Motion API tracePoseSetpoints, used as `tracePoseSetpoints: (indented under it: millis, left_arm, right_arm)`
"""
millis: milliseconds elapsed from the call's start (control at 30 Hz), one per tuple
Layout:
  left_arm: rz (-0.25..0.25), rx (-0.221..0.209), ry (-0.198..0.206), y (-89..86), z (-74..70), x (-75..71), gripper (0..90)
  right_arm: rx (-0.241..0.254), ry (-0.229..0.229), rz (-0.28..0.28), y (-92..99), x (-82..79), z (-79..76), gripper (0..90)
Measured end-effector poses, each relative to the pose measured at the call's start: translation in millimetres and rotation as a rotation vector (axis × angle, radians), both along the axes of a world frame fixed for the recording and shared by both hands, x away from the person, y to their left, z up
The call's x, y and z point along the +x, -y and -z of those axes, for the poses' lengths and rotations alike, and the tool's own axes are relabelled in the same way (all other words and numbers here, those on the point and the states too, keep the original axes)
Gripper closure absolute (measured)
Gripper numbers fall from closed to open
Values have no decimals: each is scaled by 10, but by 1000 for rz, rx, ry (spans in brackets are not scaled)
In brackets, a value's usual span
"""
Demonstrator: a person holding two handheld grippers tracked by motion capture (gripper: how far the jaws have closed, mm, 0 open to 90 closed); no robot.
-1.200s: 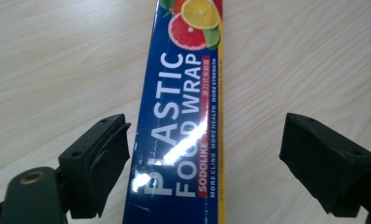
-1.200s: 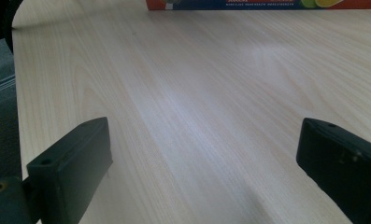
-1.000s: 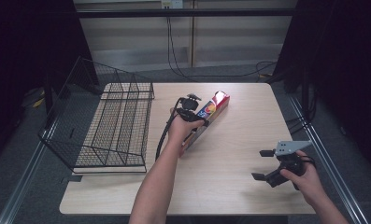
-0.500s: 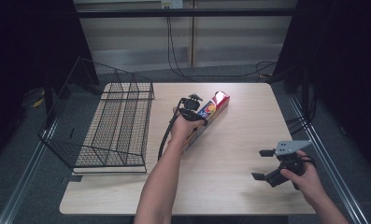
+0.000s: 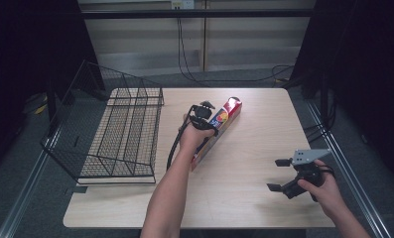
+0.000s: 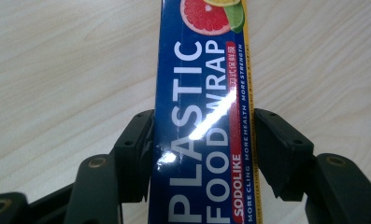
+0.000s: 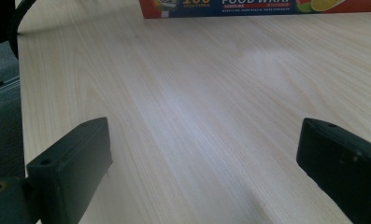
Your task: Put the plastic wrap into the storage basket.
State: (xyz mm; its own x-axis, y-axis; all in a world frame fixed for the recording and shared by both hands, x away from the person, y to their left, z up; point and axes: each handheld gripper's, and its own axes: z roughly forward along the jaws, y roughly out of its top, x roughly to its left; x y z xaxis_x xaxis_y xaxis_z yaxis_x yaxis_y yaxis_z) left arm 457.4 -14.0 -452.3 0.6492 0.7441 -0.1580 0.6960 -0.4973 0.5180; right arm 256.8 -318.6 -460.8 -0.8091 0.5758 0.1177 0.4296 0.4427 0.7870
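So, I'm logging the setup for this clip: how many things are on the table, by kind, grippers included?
Plastic food wrap box: 1, clamped by the left gripper, whose jaws have just been closing on it
Black wire basket: 1
Grippers: 2, left gripper and right gripper, the latter open
Total: 4

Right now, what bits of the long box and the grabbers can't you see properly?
- Plastic wrap box, left gripper view: both ends are cut off by the picture's edges.
- Same box, high view: the hand and left gripper cover its middle; the print is too small to read.
- Same box, right gripper view: the top edge cuts it off.
- Right gripper, right gripper view: its fingers run off the bottom.
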Motion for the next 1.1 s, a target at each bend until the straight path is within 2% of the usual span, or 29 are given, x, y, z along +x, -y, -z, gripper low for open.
tracePoseSetpoints:
  millis: [133, 267, 533, 633, 667, 767, 800, 833, 867, 933, 967, 1033, 1100]
  left_arm:
    - [7, 32, -37, -44, -39, -71, 425]
    - [15, 33, -32, -54, -31, -72, 409]
    - [-1, 3, -41, 5, 60, 12, 365]
    - [4, 16, -40, 65, 84, 50, 363]
    - [10, 36, -29, 89, 102, 59, 363]
    - [5, 78, -41, 142, 71, 62, 418]
    - [10, 116, -59, 155, 44, 69, 428]
    - [10, 116, -59, 155, 44, 69, 436]
    - [7, 119, -82, 163, 21, 67, 440]
    - [17, 135, -95, 160, 0, 59, 443]
    - [3, 119, -84, 170, 4, 47, 444]
    - [10, 133, -103, 155, -34, 39, 445]
    - [-8, 124, -115, 155, -50, 29, 446]
  right_arm:
    - [0, -1, -1, 1, -5, 1, 31]
    - [3, 0, 0, -9, -6, -5, 30]
    - [-1, -6, -2, -5, -5, 6, 30]
    - [-4, -3, -2, 9, -5, 4, 30]
    - [-4, -2, 2, 10, -7, 2, 30]
    - [3, -1, 1, 17, -13, -7, 31]
    - [1, 3, 4, 19, -14, -9, 30]
    - [4, 2, 2, 23, -13, -8, 31]
    - [7, 0, 3, 23, -15, -8, 30]
    - [3, 4, 2, 25, -19, -6, 31]
    - [4, 3, 1, 25, -23, -6, 31]
    - [4, 4, 1, 29, -25, -7, 30]
    - [3, 5, 3, 34, -25, -9, 30]
